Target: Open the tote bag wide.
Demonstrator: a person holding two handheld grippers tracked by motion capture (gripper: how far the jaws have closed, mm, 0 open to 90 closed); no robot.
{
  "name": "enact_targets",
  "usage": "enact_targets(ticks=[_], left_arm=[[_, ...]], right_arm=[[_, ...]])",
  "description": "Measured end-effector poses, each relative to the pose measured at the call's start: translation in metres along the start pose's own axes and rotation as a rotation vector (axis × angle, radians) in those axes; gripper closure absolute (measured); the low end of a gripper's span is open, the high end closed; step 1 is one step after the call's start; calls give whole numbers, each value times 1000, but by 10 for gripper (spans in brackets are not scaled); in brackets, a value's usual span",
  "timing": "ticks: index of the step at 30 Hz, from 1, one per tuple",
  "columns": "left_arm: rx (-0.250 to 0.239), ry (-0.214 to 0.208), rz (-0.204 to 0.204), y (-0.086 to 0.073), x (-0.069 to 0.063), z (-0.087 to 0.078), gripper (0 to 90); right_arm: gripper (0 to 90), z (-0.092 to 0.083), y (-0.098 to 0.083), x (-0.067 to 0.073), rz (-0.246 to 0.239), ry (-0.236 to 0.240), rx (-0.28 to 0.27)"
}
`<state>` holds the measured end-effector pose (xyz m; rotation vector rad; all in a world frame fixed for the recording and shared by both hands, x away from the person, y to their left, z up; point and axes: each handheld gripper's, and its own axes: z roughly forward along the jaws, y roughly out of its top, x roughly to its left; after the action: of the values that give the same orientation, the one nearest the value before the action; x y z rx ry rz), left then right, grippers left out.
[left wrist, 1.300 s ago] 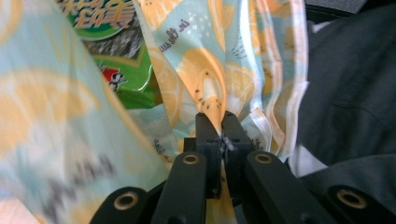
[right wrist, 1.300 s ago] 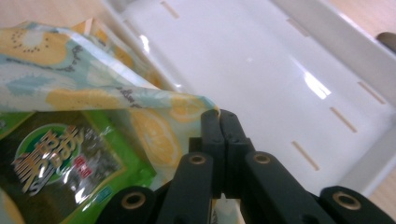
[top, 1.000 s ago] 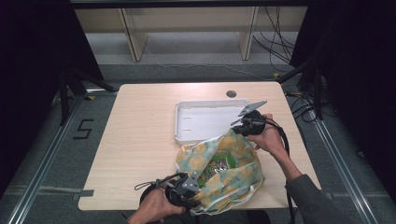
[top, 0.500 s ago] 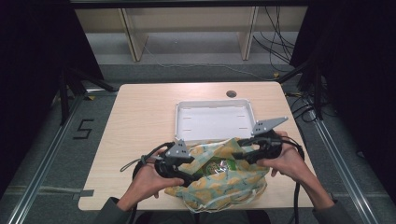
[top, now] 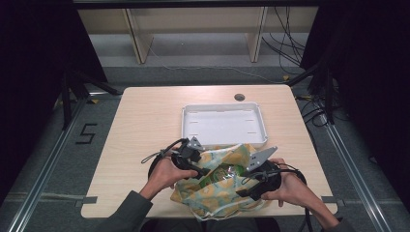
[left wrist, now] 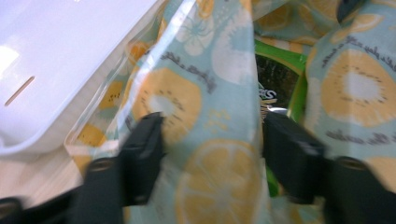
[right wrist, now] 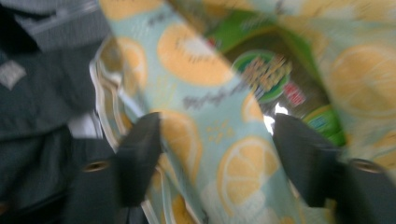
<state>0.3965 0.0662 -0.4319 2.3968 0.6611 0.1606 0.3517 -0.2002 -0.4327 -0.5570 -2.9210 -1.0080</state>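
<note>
The table [top: 145, 125] is light wood. A white tray [top: 223, 124] lies on its far half, right of centre. Just in front of the tray, touching its near edge, a fruit-print bag [top: 217, 193] lies at the near edge of the table, its mouth gaping. Green packaging [top: 223, 173] shows inside the mouth.

The left gripper [top: 205, 171] sits at the bag's left side and the right gripper [top: 243, 192] at its right, each held in a hand. In the left gripper view, the jaws stand spread with a band of bag fabric [left wrist: 210, 140] between them, pads not pressing; they have just been closing slightly. In the right gripper view, the jaws are spread, having just been opening, with fabric between them unpinched.
</note>
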Motion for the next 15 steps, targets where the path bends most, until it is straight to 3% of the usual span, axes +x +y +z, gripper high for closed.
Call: enact_targets(ticks=[1, 2, 3, 4, 6, 9, 15], left_arm=[[3, 2, 15, 1, 2, 2, 573], [0, 12, 19, 2, 5, 4, 642], [9, 20, 26, 2, 9, 5, 696], [9, 49, 28, 3, 14, 8, 766], [-13, 73, 0, 4, 21, 10, 872], [-16, 108, -18, 5, 36, 12, 886], [-31, 140, -107, 4, 61, 14, 886]], right_arm=[[499, 4, -1, 0, -25, 11, 28], [561, 3, -2, 3, 2, 11, 57], [615, 7, -4, 2, -43, 26, 57], [674, 7, -5, 4, -44, 36, 81], [800, 9, -10, 7, -76, 56, 113], [861, 12, -15, 11, -83, 83, 139], [880, 23, -26, 22, -99, 114, 198]])
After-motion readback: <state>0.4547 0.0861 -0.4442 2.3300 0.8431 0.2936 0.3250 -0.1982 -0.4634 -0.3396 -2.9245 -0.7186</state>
